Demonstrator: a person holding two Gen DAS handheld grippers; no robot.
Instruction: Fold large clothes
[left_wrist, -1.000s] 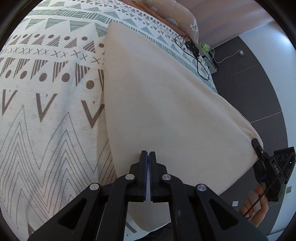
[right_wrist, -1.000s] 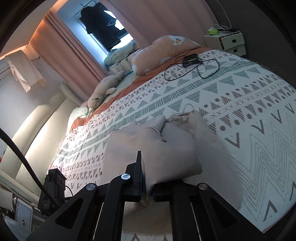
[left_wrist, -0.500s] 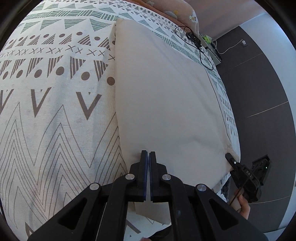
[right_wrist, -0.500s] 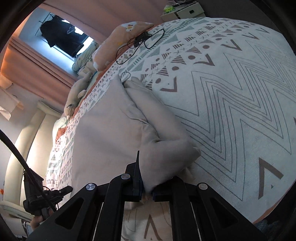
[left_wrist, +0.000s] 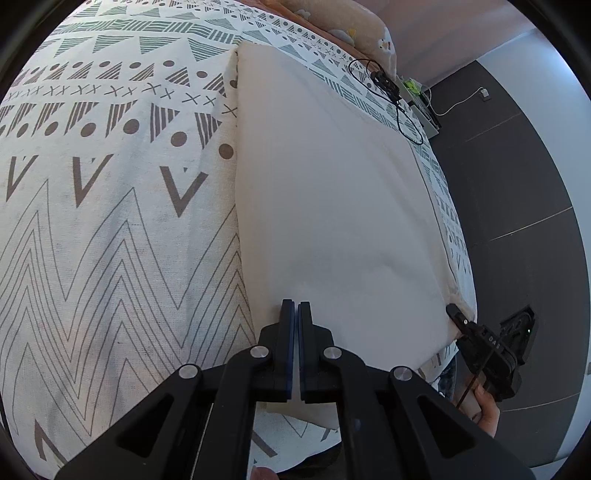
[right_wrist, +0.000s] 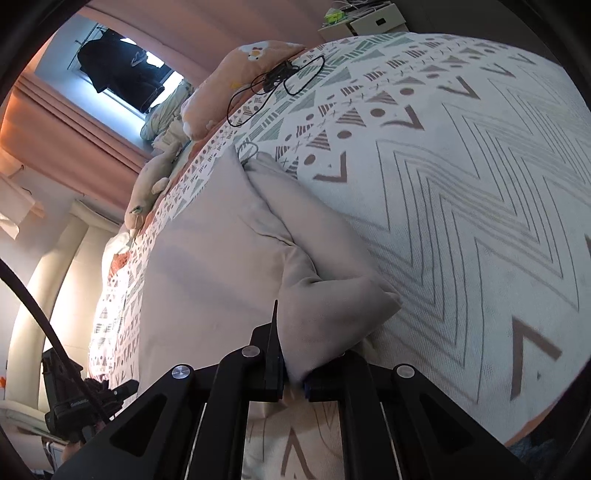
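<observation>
A large beige garment lies flat as a long folded panel on the patterned bedspread. My left gripper is shut at the garment's near edge, pads pressed together on the thin fabric. My right gripper is shut on a bunched corner of the same garment, and fabric bulges over its right finger. In the left wrist view the right gripper sits at the garment's near right corner, held by a hand. The left gripper shows at the lower left of the right wrist view.
A black cable with a small device lies on the bed beyond the garment. A peach pillow and a plush toy sit at the head end. A nightstand stands by the bed. Dark floor runs along the bed's edge.
The garment hung taut and raised between the grippers; now it lies flat on the bed. The right gripper came down with its corner and rolled. The left gripper hardly moved.
</observation>
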